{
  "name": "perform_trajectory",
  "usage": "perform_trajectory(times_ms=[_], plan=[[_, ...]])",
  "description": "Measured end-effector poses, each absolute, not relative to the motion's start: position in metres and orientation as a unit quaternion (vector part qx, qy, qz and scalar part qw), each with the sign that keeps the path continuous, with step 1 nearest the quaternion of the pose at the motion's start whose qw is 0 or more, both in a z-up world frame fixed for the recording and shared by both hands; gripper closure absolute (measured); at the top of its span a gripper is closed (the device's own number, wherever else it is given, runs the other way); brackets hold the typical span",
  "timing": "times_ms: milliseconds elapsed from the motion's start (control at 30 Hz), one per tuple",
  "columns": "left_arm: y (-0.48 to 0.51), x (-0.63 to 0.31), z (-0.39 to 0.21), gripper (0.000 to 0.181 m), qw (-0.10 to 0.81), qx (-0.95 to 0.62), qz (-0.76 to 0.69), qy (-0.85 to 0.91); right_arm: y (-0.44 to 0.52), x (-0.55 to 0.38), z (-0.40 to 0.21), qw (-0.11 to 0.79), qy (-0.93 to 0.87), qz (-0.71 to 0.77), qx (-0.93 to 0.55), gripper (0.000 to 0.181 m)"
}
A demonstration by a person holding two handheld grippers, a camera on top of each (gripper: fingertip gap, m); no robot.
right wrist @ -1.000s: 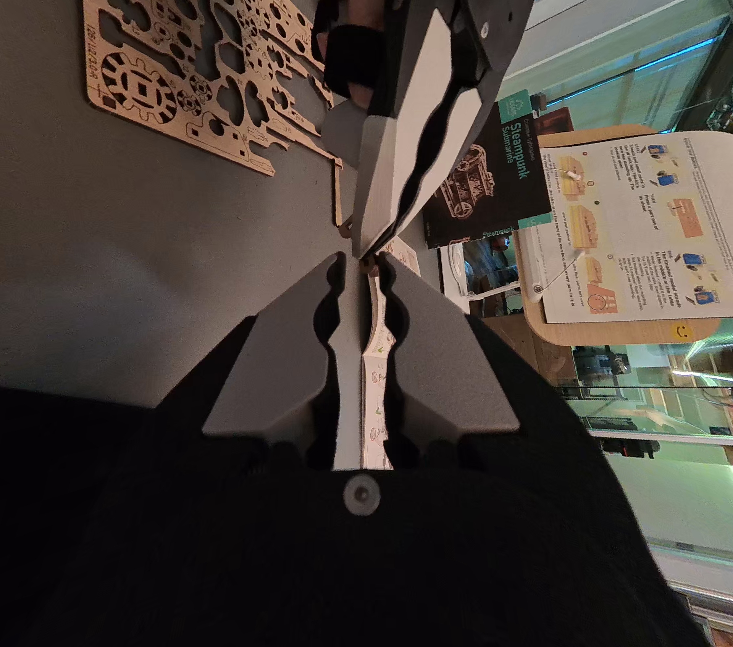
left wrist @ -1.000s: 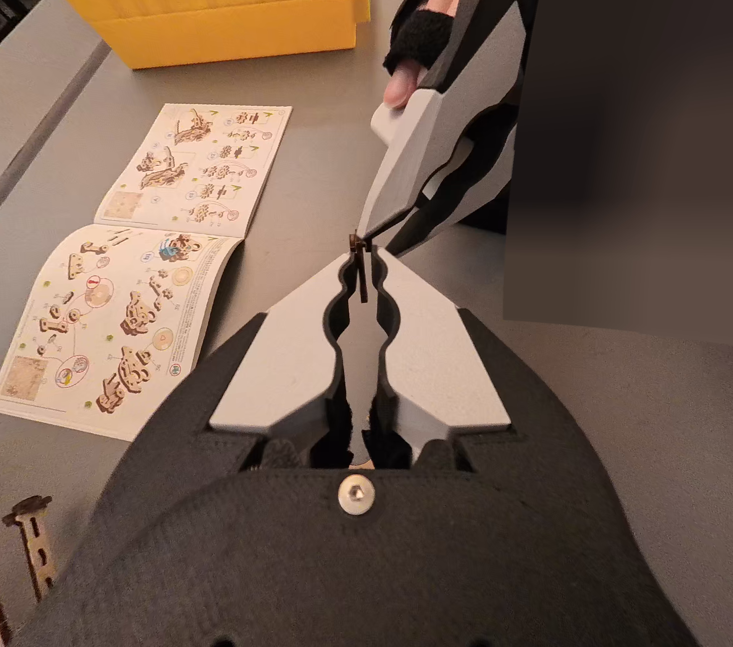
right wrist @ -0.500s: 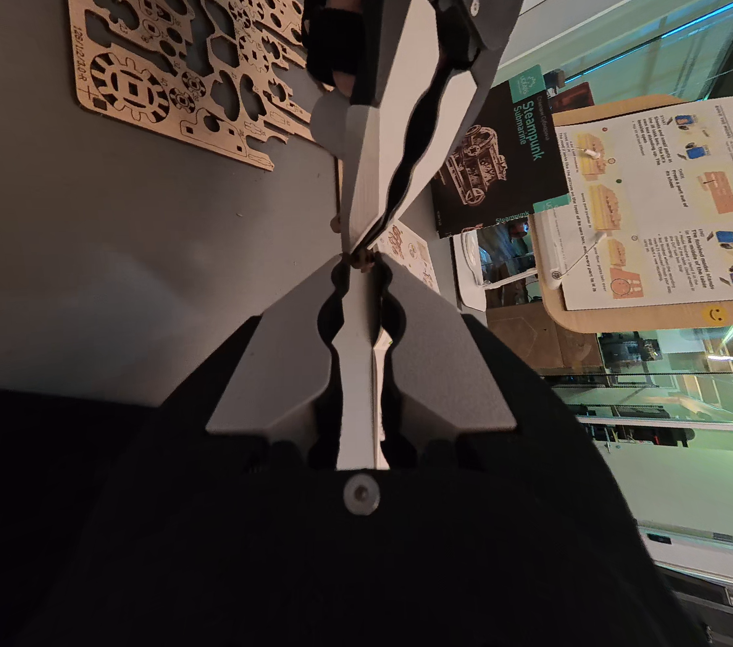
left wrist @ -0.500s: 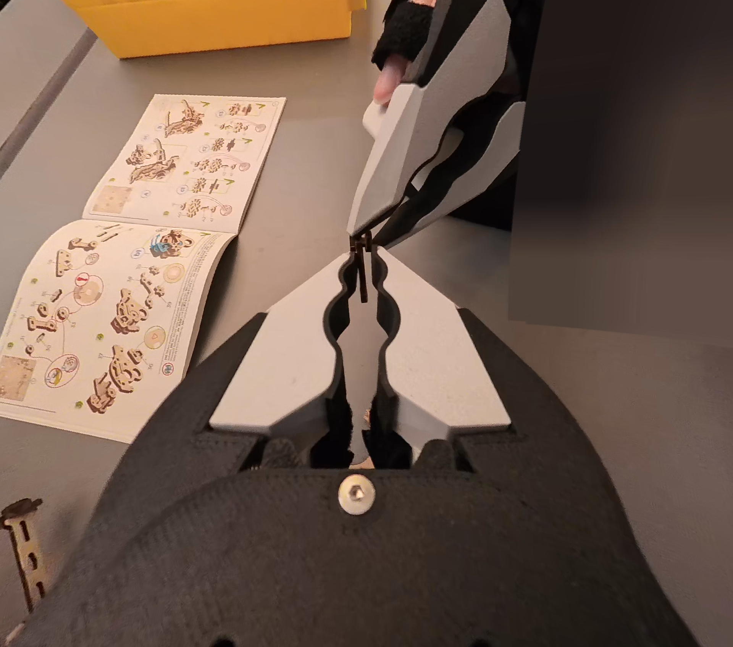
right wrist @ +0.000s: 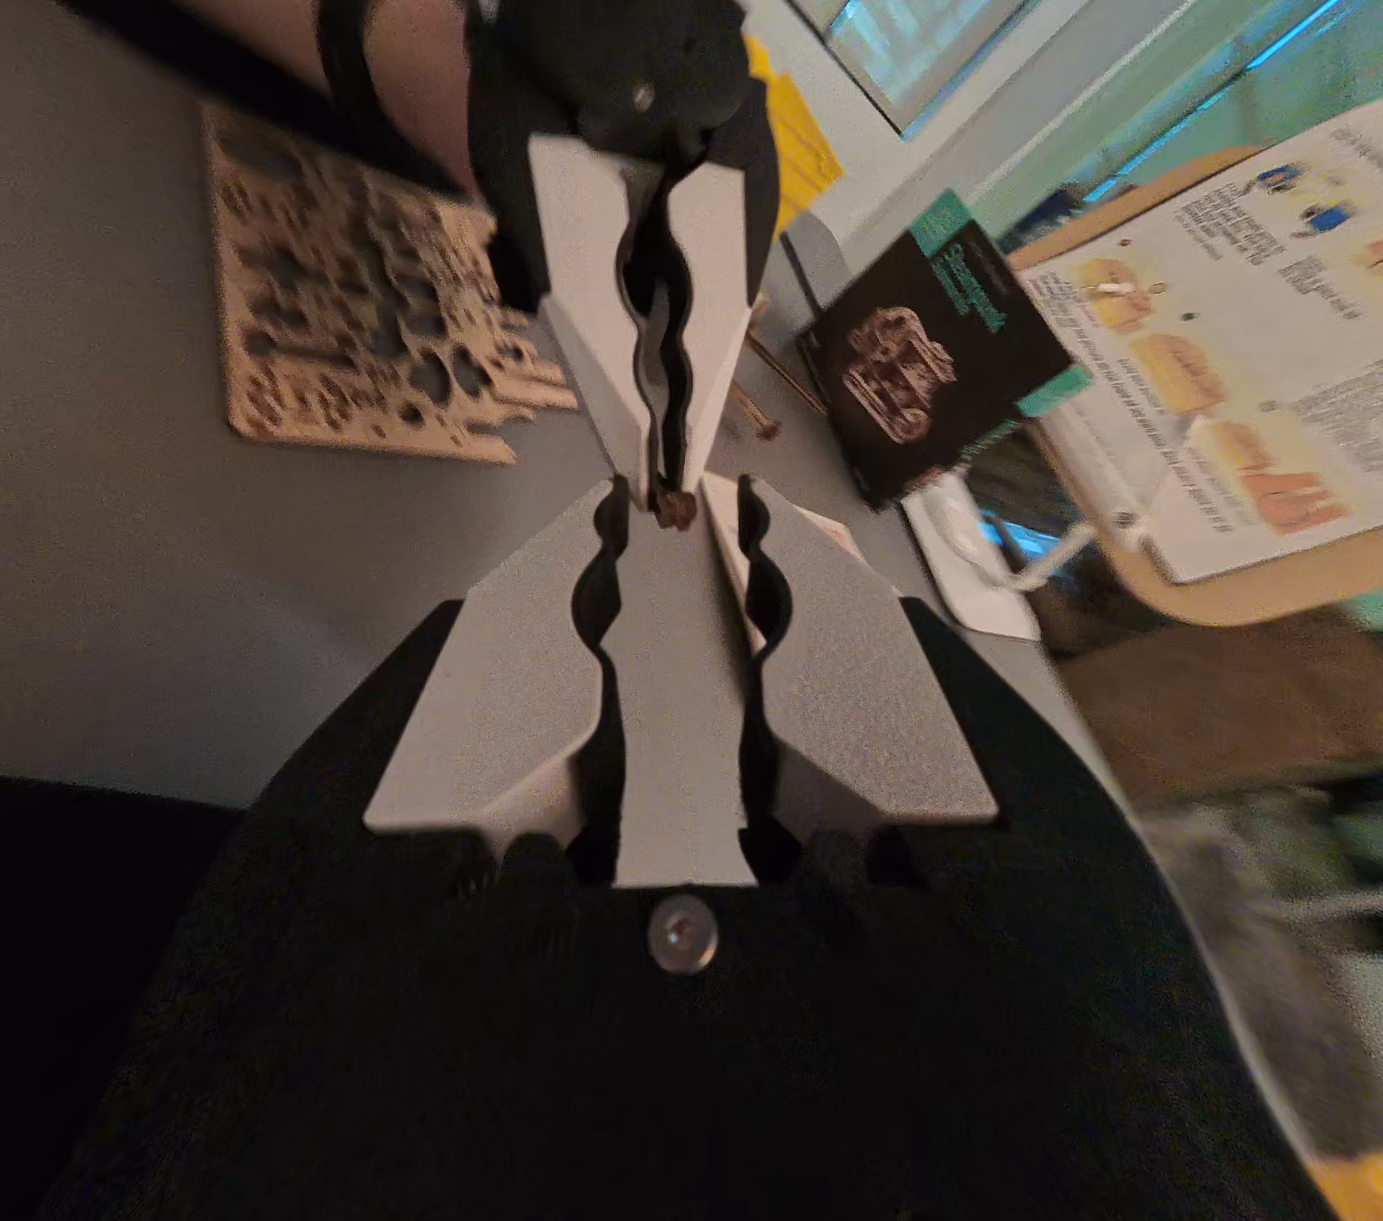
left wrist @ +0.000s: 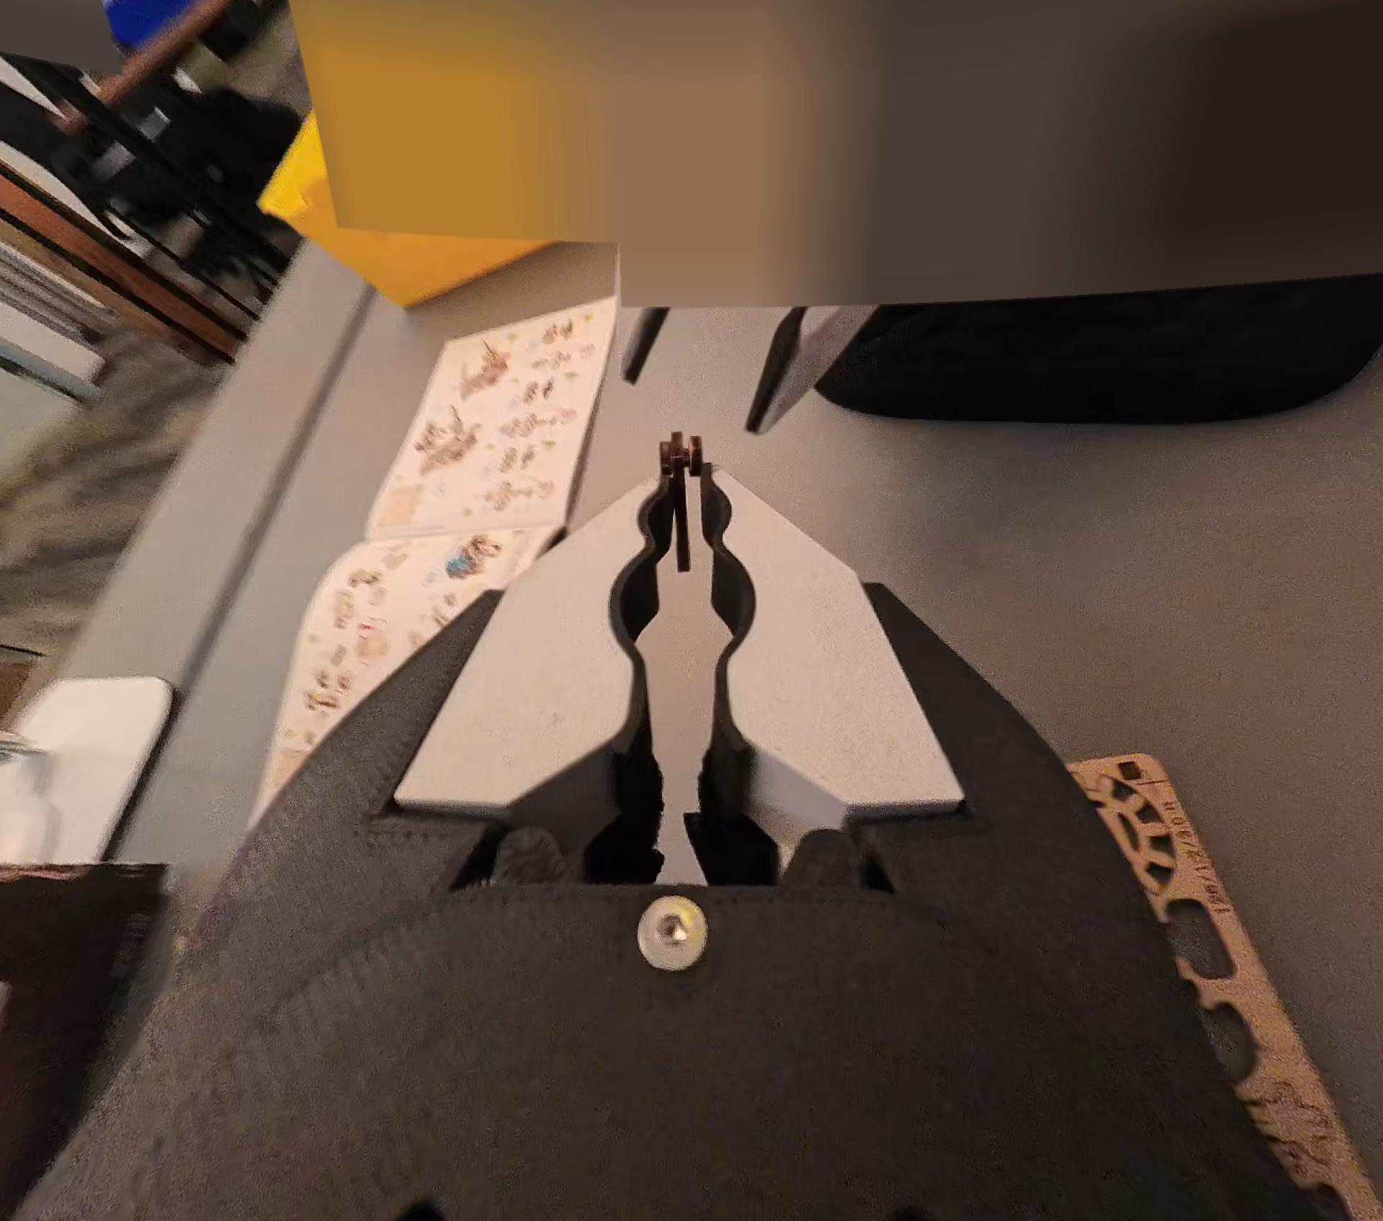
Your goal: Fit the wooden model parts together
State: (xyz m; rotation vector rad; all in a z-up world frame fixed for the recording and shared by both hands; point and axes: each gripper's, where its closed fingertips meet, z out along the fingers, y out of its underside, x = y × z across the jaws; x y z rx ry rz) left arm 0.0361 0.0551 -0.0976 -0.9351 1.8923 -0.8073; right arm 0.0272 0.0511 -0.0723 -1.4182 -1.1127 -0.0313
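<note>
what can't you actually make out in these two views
- Left wrist view: a blur patch covers the top, hiding most of the right tongs and yellow bin.
- Both views: the wooden part in the left tongs is too small and dark to tell whether its pieces are fully seated.
- Right wrist view: motion blur smears the wooden sheet cutouts.

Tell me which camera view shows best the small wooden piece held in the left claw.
The left wrist view: the small wooden piece stands sharp at the tip of the shut left claw, its thin strip visible between the fingers. The right wrist view shows the same piece only as a blurred brown lump.
</note>
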Motion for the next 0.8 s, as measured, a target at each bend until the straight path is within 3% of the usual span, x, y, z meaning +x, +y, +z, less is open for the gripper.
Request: perform_trajectory(times_ms=[100, 267, 800], plan=[[0.051, 0.035, -0.09, 0.177, 0.47, -0.332, -0.299, 0.761, 0.047, 0.028, -0.063, 0.631, -0.448, 0.082, -0.628, 0.155], [0.038, 0.033, -0.087, 0.177, 0.475, -0.303, -0.299, 0.77, 0.045, 0.023, -0.083, 0.606, -0.5, 0.042, -0.618, 0.165], [0.029, 0.031, -0.092, 0.177, 0.472, -0.277, -0.282, 0.788, 0.036, 0.02, -0.086, 0.592, -0.526, 0.054, -0.608, 0.168]])
